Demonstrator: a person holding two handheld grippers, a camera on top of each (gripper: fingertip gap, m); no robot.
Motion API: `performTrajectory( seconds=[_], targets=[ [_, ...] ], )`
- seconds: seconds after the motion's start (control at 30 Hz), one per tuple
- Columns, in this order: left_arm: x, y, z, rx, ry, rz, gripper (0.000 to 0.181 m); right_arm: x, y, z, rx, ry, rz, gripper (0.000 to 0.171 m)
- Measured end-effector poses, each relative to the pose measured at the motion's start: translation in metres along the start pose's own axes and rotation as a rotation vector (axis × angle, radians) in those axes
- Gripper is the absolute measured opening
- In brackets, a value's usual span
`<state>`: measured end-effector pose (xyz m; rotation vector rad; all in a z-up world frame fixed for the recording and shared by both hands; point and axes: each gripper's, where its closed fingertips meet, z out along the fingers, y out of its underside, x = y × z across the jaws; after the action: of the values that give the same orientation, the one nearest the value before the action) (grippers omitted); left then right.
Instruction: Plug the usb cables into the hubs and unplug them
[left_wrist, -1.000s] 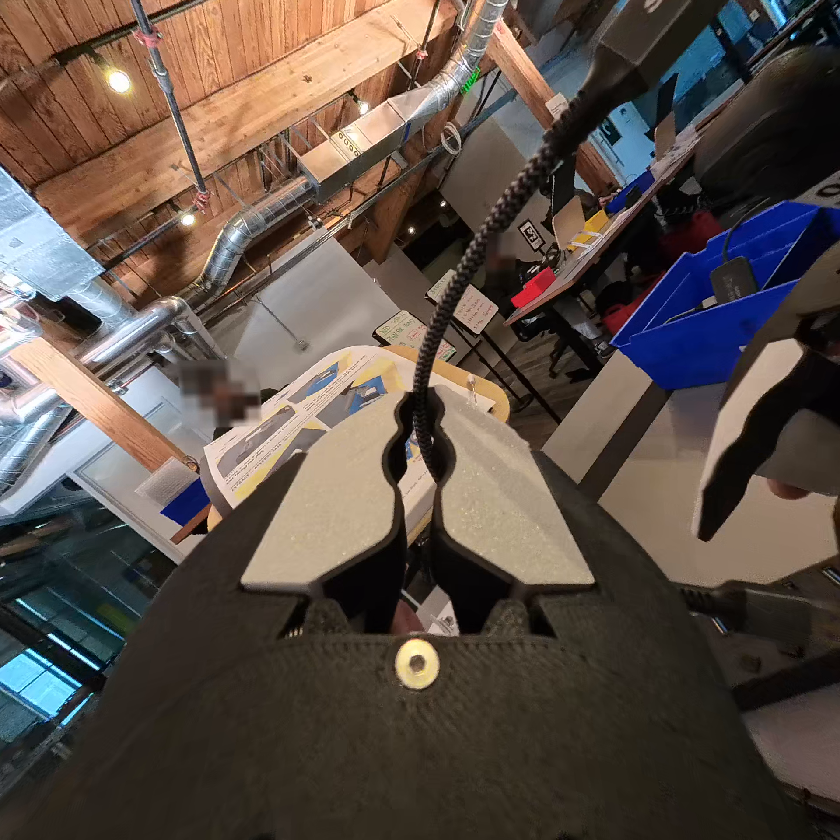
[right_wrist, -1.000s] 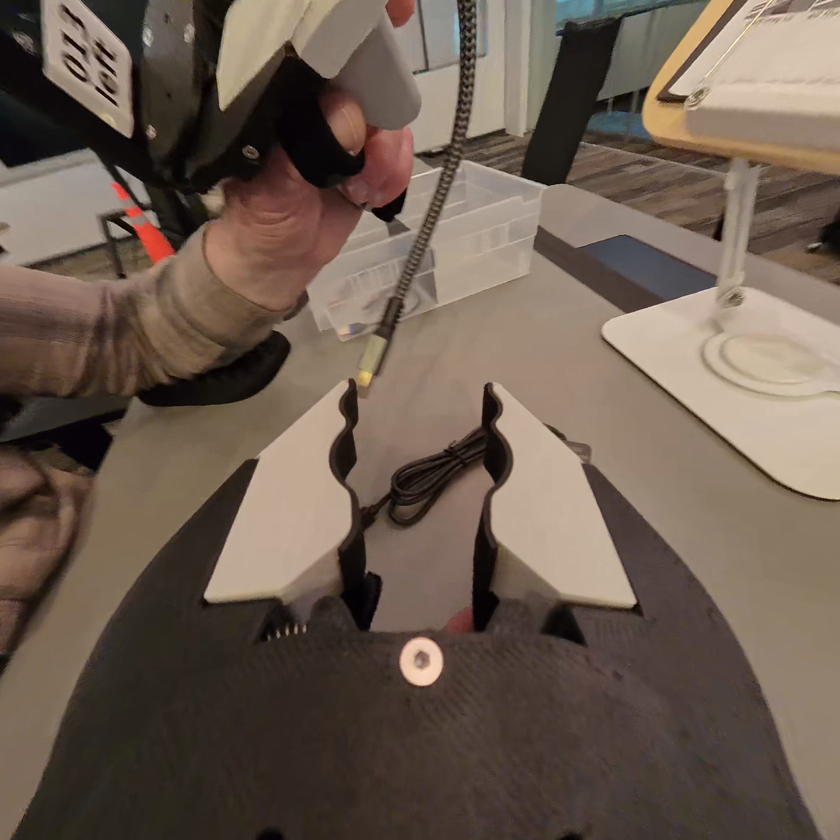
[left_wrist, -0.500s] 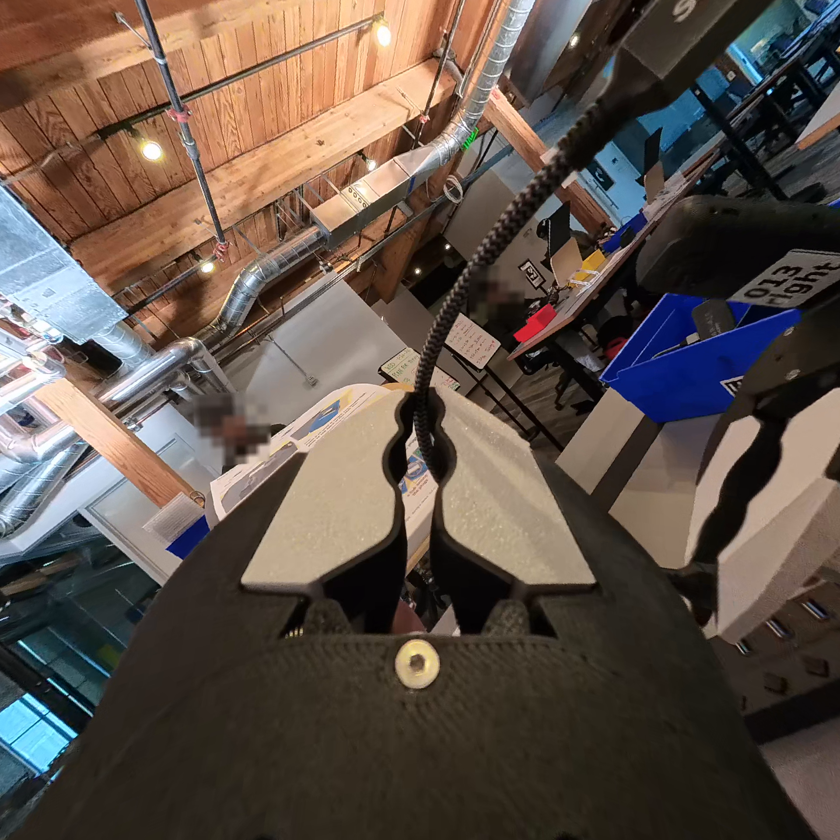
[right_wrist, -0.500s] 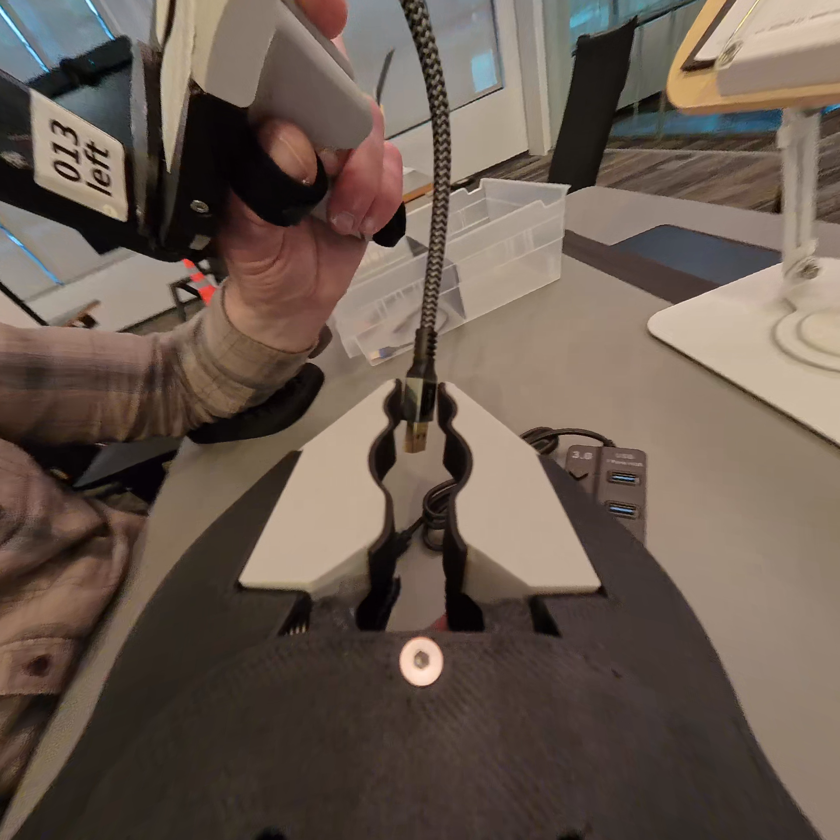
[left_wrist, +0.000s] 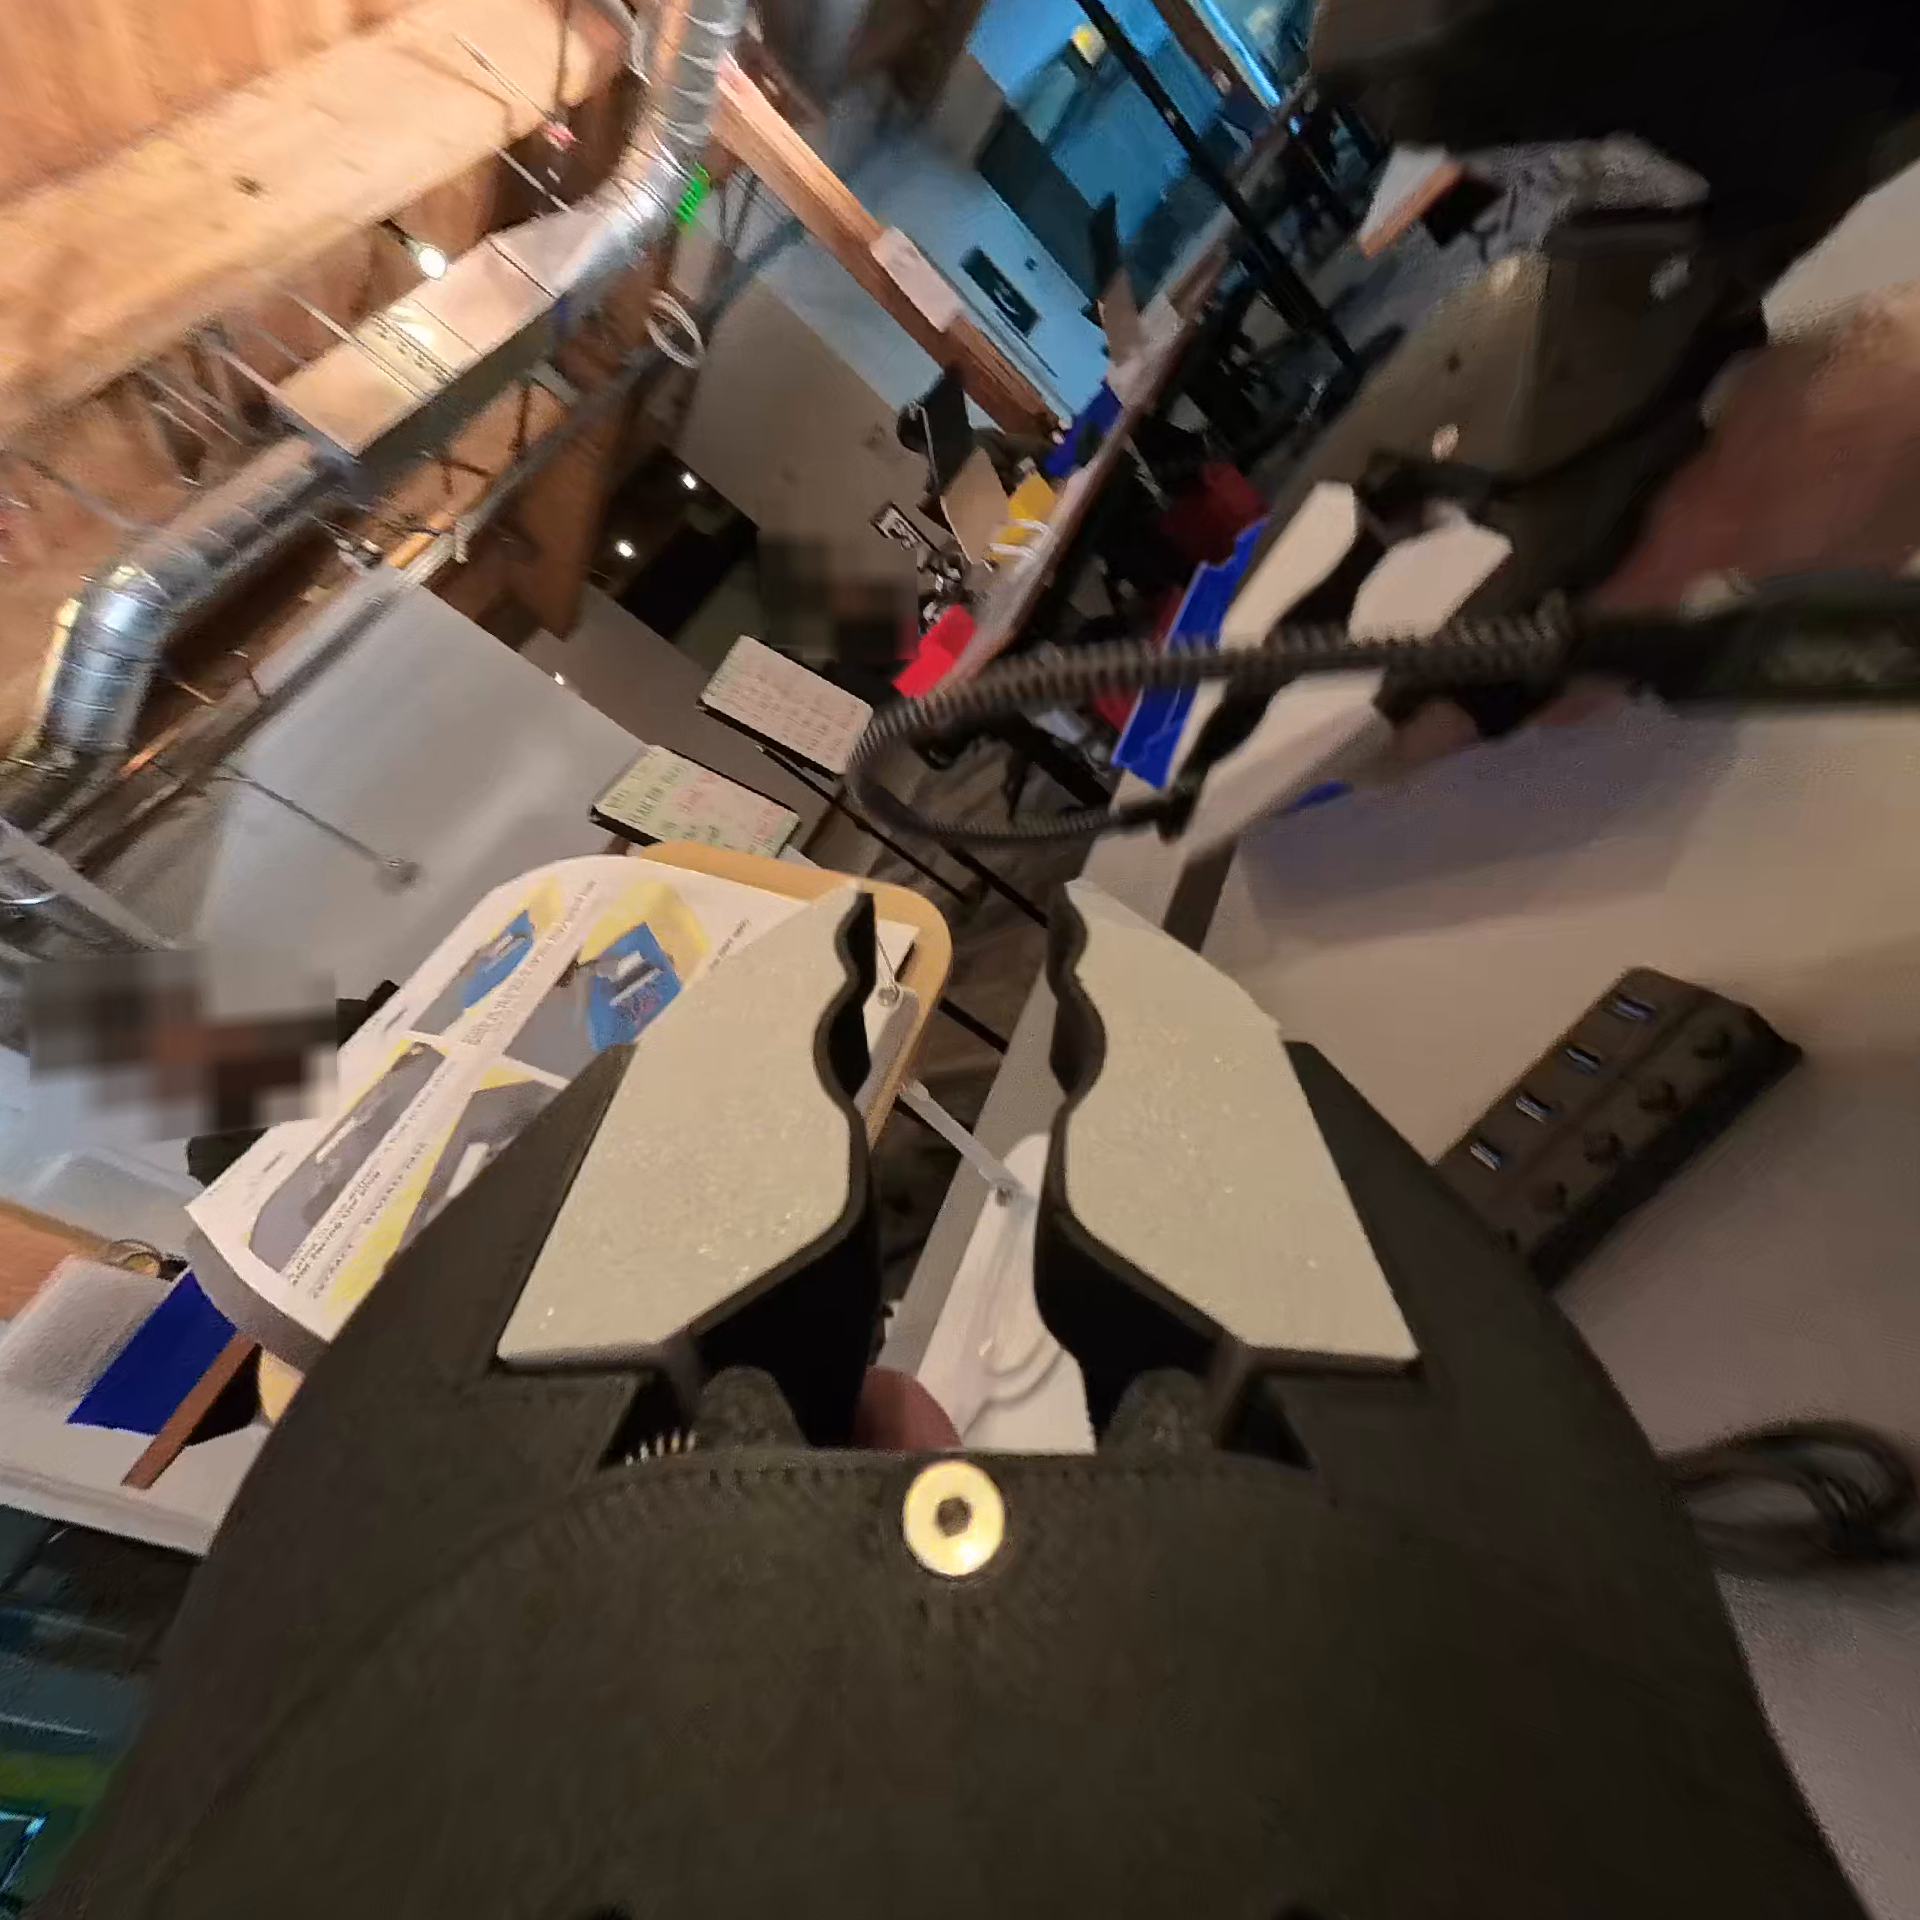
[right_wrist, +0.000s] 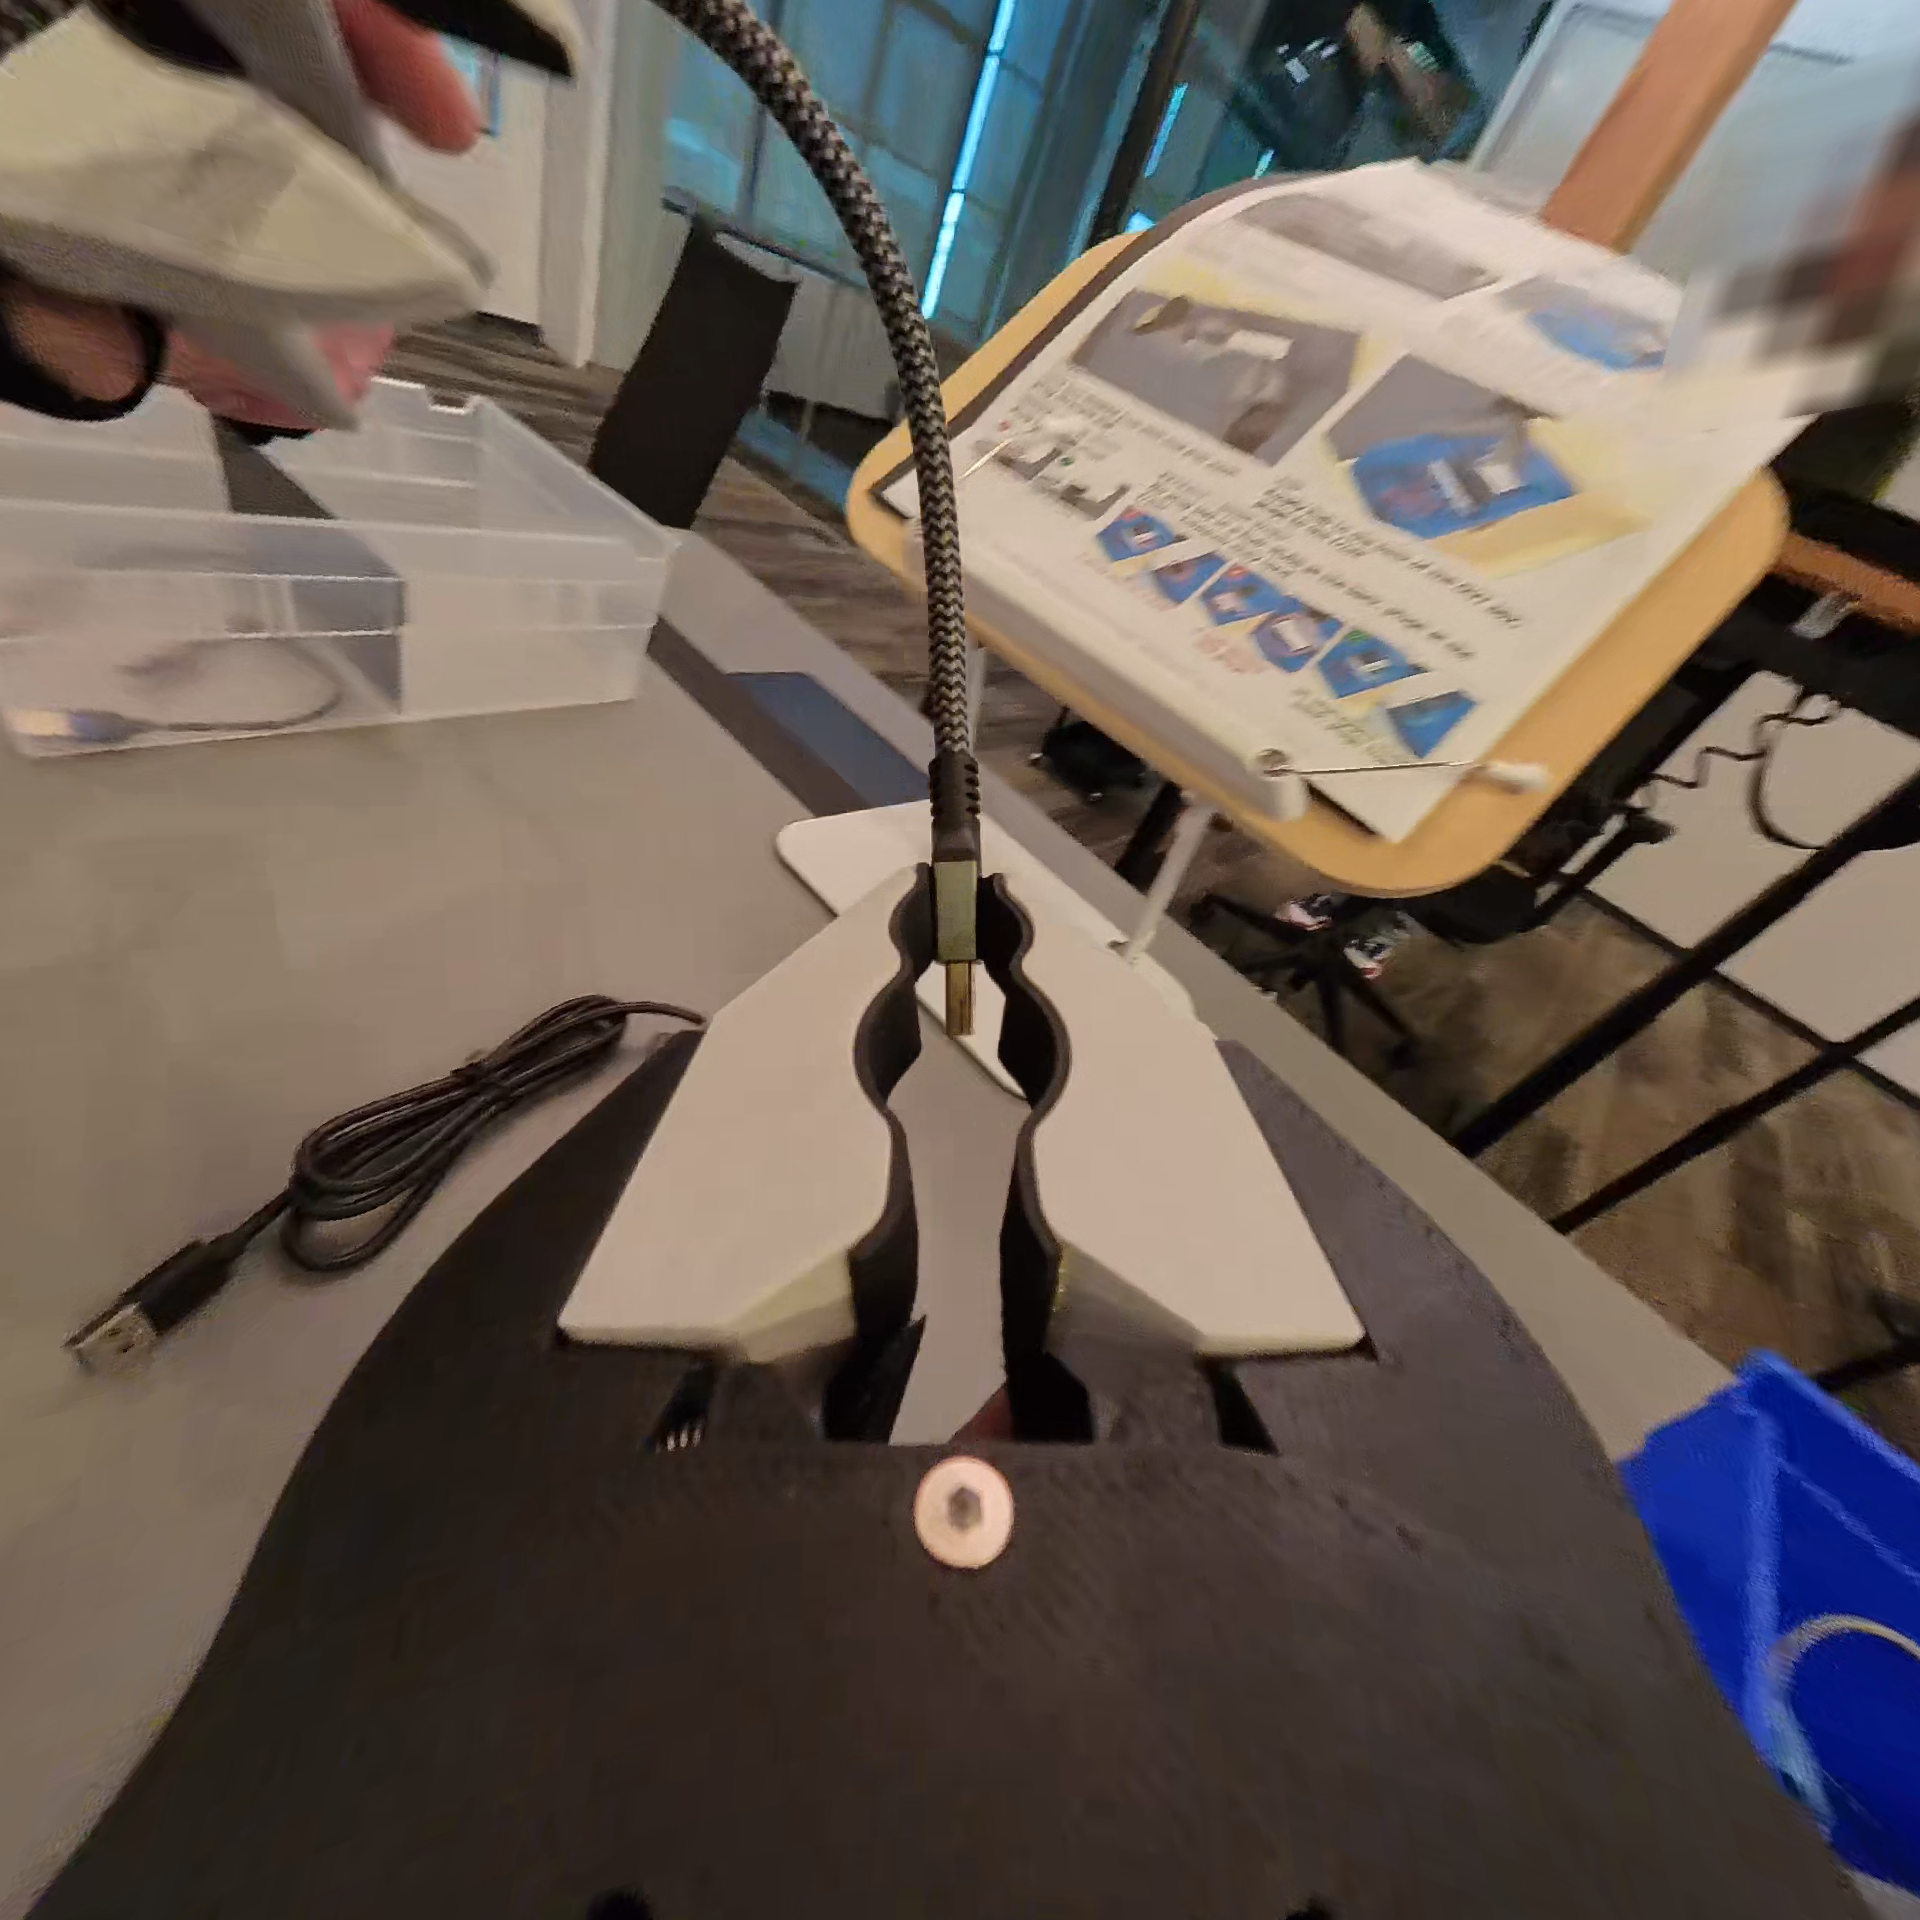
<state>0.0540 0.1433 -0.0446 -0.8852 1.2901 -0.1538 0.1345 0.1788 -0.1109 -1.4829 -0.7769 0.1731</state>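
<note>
My right gripper (right_wrist: 956, 891) is shut on the metal plug (right_wrist: 956, 935) of a braided grey-black USB cable (right_wrist: 914, 364), which arcs up and out of the top of the view. My left gripper (left_wrist: 956, 914) is open and empty, held above the table. In the left wrist view the braided cable (left_wrist: 1143, 665) loops across in front of it to my right gripper (left_wrist: 1216, 769) farther off. A black USB hub (left_wrist: 1621, 1101) with a row of blue ports lies on the grey table to the right. My left gripper (right_wrist: 208, 208) shows blurred at the top left.
A thin black cable (right_wrist: 436, 1132), bundled with its plug free, lies on the table (right_wrist: 416, 883) at the left. A clear plastic box (right_wrist: 312, 582) stands behind it. A document stand (right_wrist: 1351, 571) with printed sheets is at the right. A blue bin (right_wrist: 1818, 1558) is at the near right. My hands' fingertips stand some 12 cm from each other. To the black USB hub (left_wrist: 1621, 1101): right tips about 15 cm, left tips about 25 cm.
My left gripper has opened and let go of the braided cable, and its view has swung down toward the table. My right gripper has shut on the cable's plug and turned right.
</note>
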Motion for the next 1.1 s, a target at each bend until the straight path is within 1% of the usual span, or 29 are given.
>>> performTrajectory(
  seconds=[0.07, 0.2, 0.27, 0.3, 0.4, 0.43, 0.5, 0.57, 0.63, 0.7, 0.83, 0.9, 0.97, 1.0, 1.1],
  targets=[
    [0.000, 0.007, -0.002, -0.034, 0.034, -0.004, 0.034, 0.013, -0.009, -0.008, 0.028, 0.042, -0.014, 0.006],
    [0.008, 0.029, 0.003, -0.114, 0.106, -0.083, 0.039, 0.031, -0.023, -0.022, 0.055, 0.112, -0.072, 0.006],
    [0.018, 0.039, 0.010, -0.151, 0.132, -0.146, 0.042, 0.032, -0.032, -0.028, 0.060, 0.150, -0.161, 0.006],
    [0.026, 0.042, 0.014, -0.154, 0.170, -0.195, 0.044, 0.030, -0.035, -0.030, 0.054, 0.170, -0.233, 0.006],
    [0.046, 0.039, 0.025, -0.119, 0.263, -0.407, 0.049, 0.018, -0.046, -0.033, 0.043, 0.222, -0.473, 0.006],
    [0.052, 0.035, 0.027, -0.091, 0.302, -0.476, 0.052, 0.012, -0.048, -0.032, 0.041, 0.224, -0.524, 0.006],
    [0.061, 0.026, 0.030, -0.044, 0.354, -0.583, 0.058, 0.001, -0.052, -0.030, 0.051, 0.218, -0.572, 0.006],
    [0.061, 0.014, 0.032, 0.039, 0.357, -0.671, 0.060, -0.008, -0.052, -0.027, 0.049, 0.210, -0.613, 0.006],
    [0.059, 0.004, 0.033, 0.107, 0.333, -0.720, 0.061, -0.017, -0.051, -0.023, 0.049, 0.197, -0.640, 0.006],
    [0.058, -0.005, 0.033, 0.157, 0.322, -0.737, 0.061, -0.026, -0.052, -0.021, 0.053, 0.189, -0.682, 0.006],
    [0.052, -0.014, 0.029, 0.201, 0.313, -0.759, 0.058, -0.039, -0.051, -0.017, 0.048, 0.192, -0.798, 0.006],
    [0.051, -0.015, 0.028, 0.197, 0.322, -0.781, 0.050, -0.043, -0.053, -0.017, 0.055, 0.198, -0.833, 0.006],
    [0.052, -0.015, 0.027, 0.195, 0.329, -0.779, 0.036, -0.046, -0.053, -0.017, 0.055, 0.202, -0.875, 0.006],
    [0.053, -0.014, 0.028, 0.188, 0.331, -0.779, 0.032, -0.048, -0.053, -0.017, 0.053, 0.203, -0.902, 0.006],
    [0.059, -0.016, 0.027, 0.188, 0.366, -0.784, 0.028, -0.051, -0.052, -0.018, 0.057, 0.199, -0.953, 0.006]
  ],
)
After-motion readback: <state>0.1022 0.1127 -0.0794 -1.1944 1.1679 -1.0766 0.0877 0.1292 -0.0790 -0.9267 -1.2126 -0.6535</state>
